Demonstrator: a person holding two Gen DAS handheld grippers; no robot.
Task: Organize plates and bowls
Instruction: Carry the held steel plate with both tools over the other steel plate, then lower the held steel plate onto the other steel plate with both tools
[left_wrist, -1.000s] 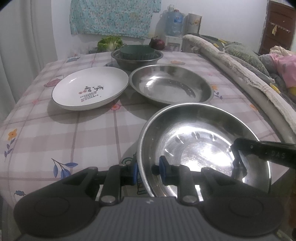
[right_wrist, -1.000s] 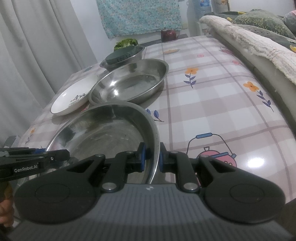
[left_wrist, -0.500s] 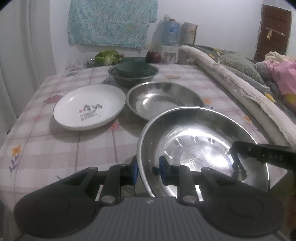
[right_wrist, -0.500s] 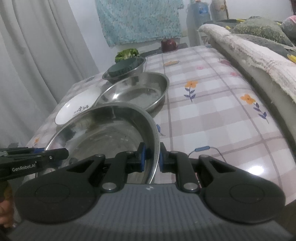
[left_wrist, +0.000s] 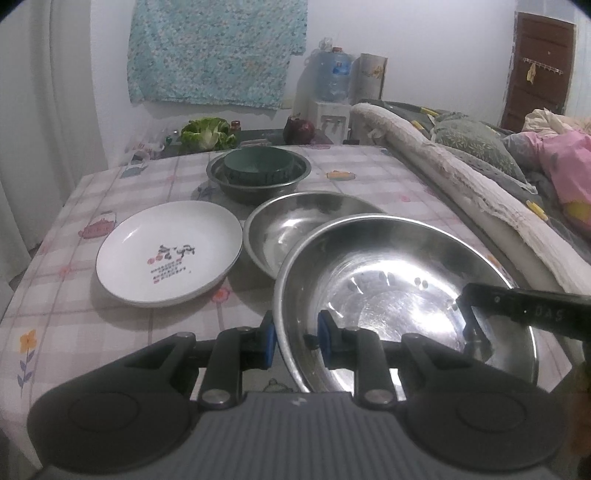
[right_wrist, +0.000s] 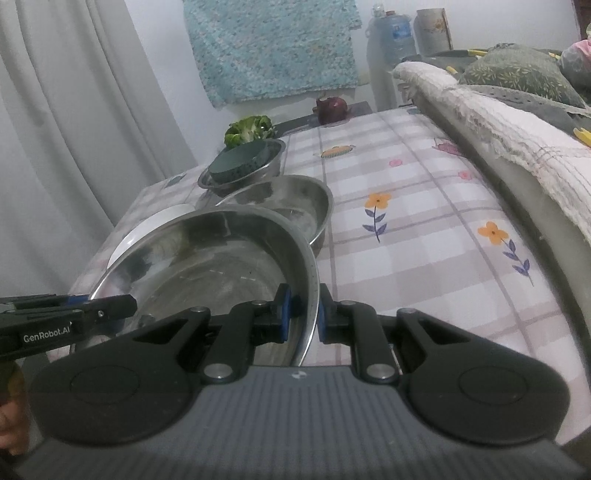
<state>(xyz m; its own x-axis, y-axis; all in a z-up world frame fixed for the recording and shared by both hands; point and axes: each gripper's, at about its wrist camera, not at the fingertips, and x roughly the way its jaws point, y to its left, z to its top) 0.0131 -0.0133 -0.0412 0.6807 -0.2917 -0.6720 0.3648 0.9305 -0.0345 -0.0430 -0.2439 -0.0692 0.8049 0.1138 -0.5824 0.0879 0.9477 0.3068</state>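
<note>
steel gleams in the large metal pan, which both claws hold by opposite sides of its rim. the left claw is clamped on the pan's near-left rim, one blue pad outside and one inside. the right claw pinches the rim on the other side, and in the left wrist view it shows as a dark bar crossing the pan's right edge. using the held pan as the landmark: just behind it, partly hidden by its far rim, sits a second steel basin on the checked worktop. to the pan's left, beside that basin, lies a white plate with a small printed design. farther behind the pan stands a steel bowl with a dark green bowl nested inside. beyond that, at the worktop's far edge, are leafy greens and a dark red vegetable.
</note>
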